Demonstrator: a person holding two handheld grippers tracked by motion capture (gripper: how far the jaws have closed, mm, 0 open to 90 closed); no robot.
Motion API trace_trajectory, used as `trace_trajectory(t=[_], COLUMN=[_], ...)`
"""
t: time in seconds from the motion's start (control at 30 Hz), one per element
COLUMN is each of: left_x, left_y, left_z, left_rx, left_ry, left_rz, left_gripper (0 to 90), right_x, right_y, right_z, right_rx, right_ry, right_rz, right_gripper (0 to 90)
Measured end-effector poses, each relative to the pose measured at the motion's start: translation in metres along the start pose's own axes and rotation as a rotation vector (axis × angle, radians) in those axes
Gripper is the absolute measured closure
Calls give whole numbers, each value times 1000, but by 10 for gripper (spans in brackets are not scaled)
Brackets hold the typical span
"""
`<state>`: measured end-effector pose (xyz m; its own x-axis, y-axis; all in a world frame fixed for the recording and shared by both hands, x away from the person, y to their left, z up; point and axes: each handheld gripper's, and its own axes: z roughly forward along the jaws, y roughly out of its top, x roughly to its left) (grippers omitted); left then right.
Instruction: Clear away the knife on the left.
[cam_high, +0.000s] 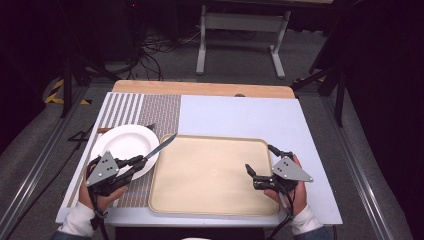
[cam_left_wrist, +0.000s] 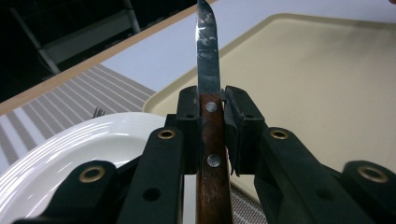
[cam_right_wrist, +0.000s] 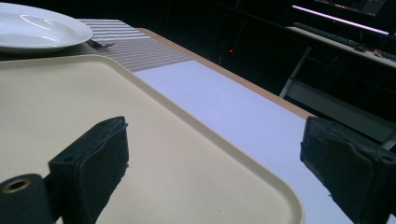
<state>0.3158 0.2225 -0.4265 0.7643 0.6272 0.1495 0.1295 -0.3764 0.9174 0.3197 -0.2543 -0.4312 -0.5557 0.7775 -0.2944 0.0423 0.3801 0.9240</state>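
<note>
Jaws of the left gripper (cam_left_wrist: 212, 126) clamp a knife (cam_left_wrist: 208, 70) (blade over the tray (cam_high: 215, 200)); the right gripper (cam_high: 261, 162) gapes, holding nothing.

**Knife: Appearance, State and Position**

We identify the item in hand as a table knife (cam_left_wrist: 208, 70) with a serrated steel blade and a reddish-brown wooden handle fixed by two bright rivets. We see the handle clamped between the two black pads of the left gripper (cam_high: 141, 161), the pads pressing its flat sides just behind the blade. The blade projects straight forward from the fingertips, in line with the jaws. In the high view the knife (cam_high: 161, 147) is clear of the surface, its tip pointing away from the gripper and to the right. The tip lies beyond the fingertips; the rear of the handle runs back between the jaws.
</note>
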Motion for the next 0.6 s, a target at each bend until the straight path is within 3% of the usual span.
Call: trace_trajectory(t=[0.6], left_x=[-28], left_y=[17], left_z=[65], left_rx=[117], left_ry=[-56], left_rz=[41], left_gripper=[772], right_x=[1], right_y=[0], right_z=[0], right_rx=[2], right_ry=[5], right_rz=[-6], right_gripper=[88])
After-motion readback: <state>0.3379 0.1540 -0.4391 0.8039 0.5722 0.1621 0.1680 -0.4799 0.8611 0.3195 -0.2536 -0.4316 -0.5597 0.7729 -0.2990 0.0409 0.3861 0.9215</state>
